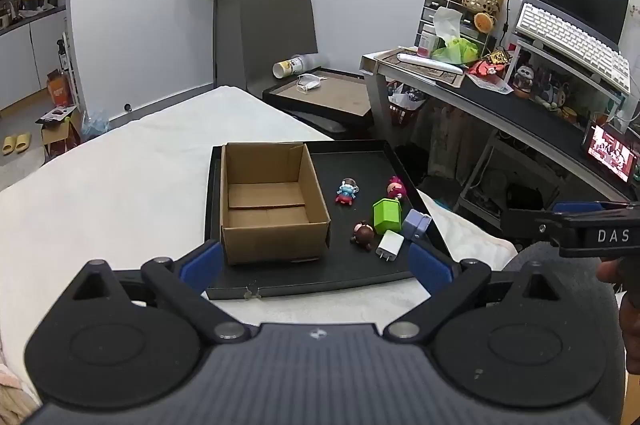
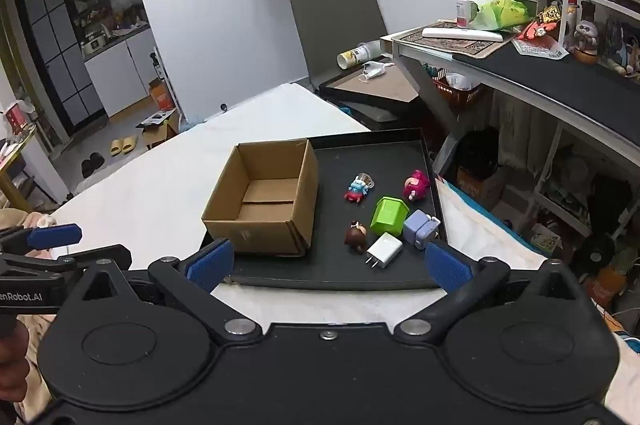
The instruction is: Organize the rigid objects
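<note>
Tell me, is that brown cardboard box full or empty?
Empty. Both views look into the open-topped brown cardboard box and show only its bare bottom flaps; the small toys and the white plug lie beside it on the black tray.

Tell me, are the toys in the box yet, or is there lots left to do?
Nothing is put away yet: the cardboard box is empty. Both the left gripper and the right gripper are open and hold nothing. All six things still lie on the black tray: blue figure, pink figure, brown figure, green block, purple cube and white charger.
</note>
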Demonstrator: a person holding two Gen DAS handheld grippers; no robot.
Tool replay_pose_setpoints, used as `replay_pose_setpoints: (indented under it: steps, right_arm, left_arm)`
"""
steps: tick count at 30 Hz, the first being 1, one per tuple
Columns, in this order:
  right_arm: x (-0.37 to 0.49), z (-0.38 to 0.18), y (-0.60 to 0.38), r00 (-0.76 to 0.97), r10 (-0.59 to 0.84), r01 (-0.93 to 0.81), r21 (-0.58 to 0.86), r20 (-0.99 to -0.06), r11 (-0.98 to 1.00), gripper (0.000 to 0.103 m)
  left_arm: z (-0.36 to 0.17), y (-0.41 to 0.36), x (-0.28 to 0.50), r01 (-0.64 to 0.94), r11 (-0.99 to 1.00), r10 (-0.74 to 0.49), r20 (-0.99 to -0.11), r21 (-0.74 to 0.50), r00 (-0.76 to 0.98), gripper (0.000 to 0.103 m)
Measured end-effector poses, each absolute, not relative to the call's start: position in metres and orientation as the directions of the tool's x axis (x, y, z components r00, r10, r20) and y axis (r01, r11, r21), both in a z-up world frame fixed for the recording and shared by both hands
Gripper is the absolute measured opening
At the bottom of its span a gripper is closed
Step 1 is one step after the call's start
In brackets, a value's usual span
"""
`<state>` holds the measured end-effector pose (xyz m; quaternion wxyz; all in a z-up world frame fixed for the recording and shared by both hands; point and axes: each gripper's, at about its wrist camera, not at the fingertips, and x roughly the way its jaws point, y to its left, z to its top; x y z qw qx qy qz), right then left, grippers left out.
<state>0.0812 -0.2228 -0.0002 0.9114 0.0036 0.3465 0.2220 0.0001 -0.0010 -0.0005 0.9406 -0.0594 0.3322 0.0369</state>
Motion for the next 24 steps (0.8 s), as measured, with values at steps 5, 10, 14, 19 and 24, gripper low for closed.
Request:
replay_pose_setpoints:
  steps: [5,10,14,19,24]
  right_arm:
    - [0.080,-0.001,-0.224,0.665,0.395,-0.389,0.158,-0.634,0.908,0.103]
    - [0.086,-0.004,-0.237,0.655,0.395,-0.374,0.178,-0.644,0.910,0.103]
    - [0.083,-0.004,-0.234,0.655,0.384,-0.364,0.173,-0.651,0.915,0.103]
    - [0.079,-0.003,-0.231,0.659,0.379,-0.361,0.169,-0.649,0.917,0.103]
    - [0.078,-0.002,-0.231,0.663,0.378,-0.361,0.167,-0.646,0.918,0.103]
  left_arm:
    - [0.002,-0.009,0.002,-0.120,0.988,0.034,-0.633,-0.094,0.773,0.099]
    - [0.001,-0.004,-0.001,-0.103,0.990,0.018,-0.628,-0.100,0.778,0.099]
    - [0.001,-0.007,-0.003,-0.110,0.988,0.015,-0.628,-0.112,0.778,0.099]
    - [0.002,-0.006,-0.005,-0.110,0.987,0.013,-0.628,-0.117,0.778,0.099]
    - [0.004,-0.004,-0.005,-0.110,0.986,0.008,-0.627,-0.125,0.779,0.099]
